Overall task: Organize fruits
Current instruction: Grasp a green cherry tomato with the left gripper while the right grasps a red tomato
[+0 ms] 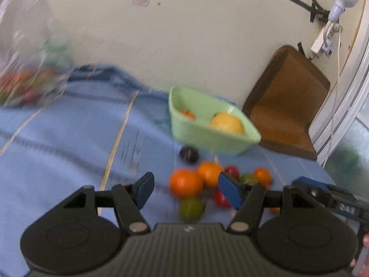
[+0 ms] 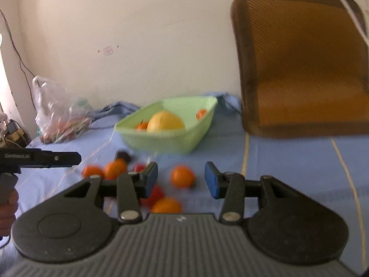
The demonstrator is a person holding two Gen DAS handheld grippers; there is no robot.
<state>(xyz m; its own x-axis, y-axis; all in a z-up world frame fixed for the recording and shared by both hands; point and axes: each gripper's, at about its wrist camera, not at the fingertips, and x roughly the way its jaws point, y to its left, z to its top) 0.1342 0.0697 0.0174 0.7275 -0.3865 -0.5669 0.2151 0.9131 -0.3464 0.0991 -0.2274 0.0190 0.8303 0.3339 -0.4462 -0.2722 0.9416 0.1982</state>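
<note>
A pale green basket [image 1: 230, 142] [image 2: 161, 142] stands on the blue cloth near the wall, holding a large yellow fruit [image 1: 227, 122] [image 2: 165, 121] and small orange fruits [image 1: 188, 114]. In front of it lie loose fruits: oranges [image 1: 185, 183] [image 2: 182, 176], red ones [image 1: 231, 171] [image 2: 154, 195], a green one [image 1: 191, 208] and a dark plum [image 1: 189, 154] [image 2: 123, 155]. My left gripper [image 1: 185, 190] is open and empty, just above the pile. My right gripper [image 2: 182, 181] is open and empty, with an orange between its fingers' line of sight.
A clear plastic bag of produce [image 1: 27, 69] [image 2: 60, 115] sits at the far left by the wall. A brown chair seat [image 1: 286, 101] [image 2: 304, 64] leans against the wall to the right. The other gripper's body shows at each view's edge [image 1: 332, 196] [image 2: 39, 158].
</note>
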